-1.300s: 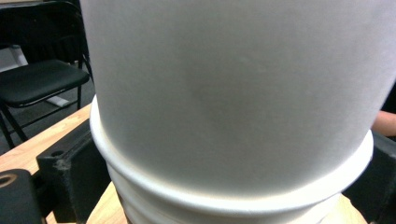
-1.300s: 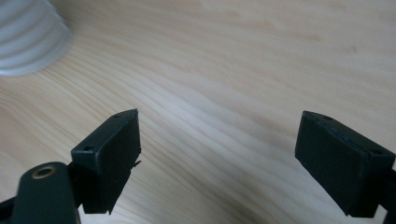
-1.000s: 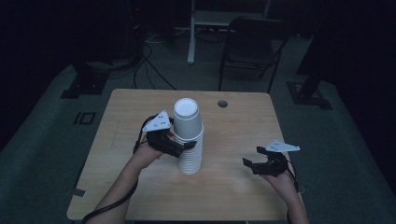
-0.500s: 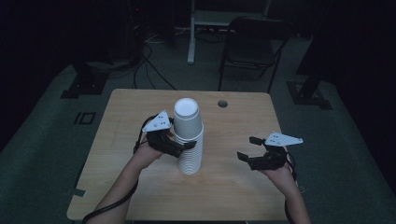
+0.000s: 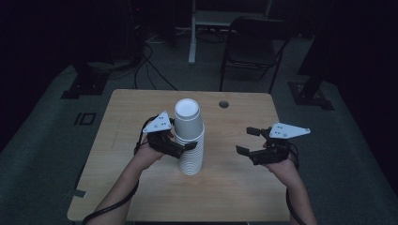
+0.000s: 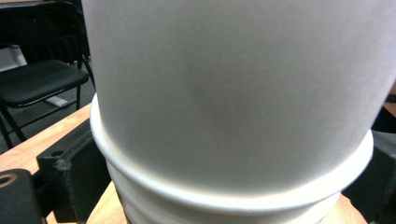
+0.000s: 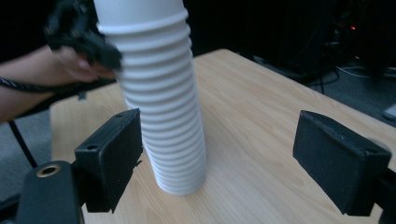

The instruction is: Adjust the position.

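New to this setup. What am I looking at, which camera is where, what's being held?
No robot arm here: a person holds a two-jaw gripper in each hand at a wooden table. The high view looks down from above the person's side; the other two pictures come from cameras riding on each gripper. On the table stands a tall stack of white paper cups, upside down. The left gripper has its jaws around the stack, under the top cup's rim. The right gripper is open and holds nothing; its view looks at the stack between its two jaws.
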The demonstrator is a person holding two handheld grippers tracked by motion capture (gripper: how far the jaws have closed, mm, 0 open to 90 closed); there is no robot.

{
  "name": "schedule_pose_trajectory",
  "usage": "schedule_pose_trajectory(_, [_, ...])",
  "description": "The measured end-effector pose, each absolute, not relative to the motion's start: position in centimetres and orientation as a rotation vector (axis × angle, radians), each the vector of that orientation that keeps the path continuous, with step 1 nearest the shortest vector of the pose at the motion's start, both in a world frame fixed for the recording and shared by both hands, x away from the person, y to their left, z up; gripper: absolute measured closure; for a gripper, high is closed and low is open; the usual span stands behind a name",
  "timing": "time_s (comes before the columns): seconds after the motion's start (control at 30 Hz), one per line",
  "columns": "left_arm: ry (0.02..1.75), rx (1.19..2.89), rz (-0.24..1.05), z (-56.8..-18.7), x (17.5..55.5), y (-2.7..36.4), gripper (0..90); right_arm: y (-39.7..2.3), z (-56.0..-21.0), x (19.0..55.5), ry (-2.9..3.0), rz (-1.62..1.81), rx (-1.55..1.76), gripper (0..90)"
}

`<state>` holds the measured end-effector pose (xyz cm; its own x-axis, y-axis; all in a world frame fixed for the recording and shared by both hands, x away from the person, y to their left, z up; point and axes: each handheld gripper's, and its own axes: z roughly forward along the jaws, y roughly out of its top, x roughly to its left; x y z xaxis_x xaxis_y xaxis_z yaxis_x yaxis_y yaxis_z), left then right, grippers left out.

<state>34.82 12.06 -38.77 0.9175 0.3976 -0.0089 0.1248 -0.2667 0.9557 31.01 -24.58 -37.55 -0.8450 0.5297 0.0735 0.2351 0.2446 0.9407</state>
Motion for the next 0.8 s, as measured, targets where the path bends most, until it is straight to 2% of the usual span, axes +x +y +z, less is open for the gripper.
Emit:
schedule_pose_trajectory(0.5, [0.390,1.841,0.272,-38.7,34.8,12.0,4.5,-21.1,-33.7,32.2,2.277,1.683,0.565,15.2])
schedule_pose_trajectory(0.8, [0.388,1.834,0.271,-38.8,34.8,12.1,4.5,-18.4,-32.6,33.0,2.279,1.748,0.500,15.2])
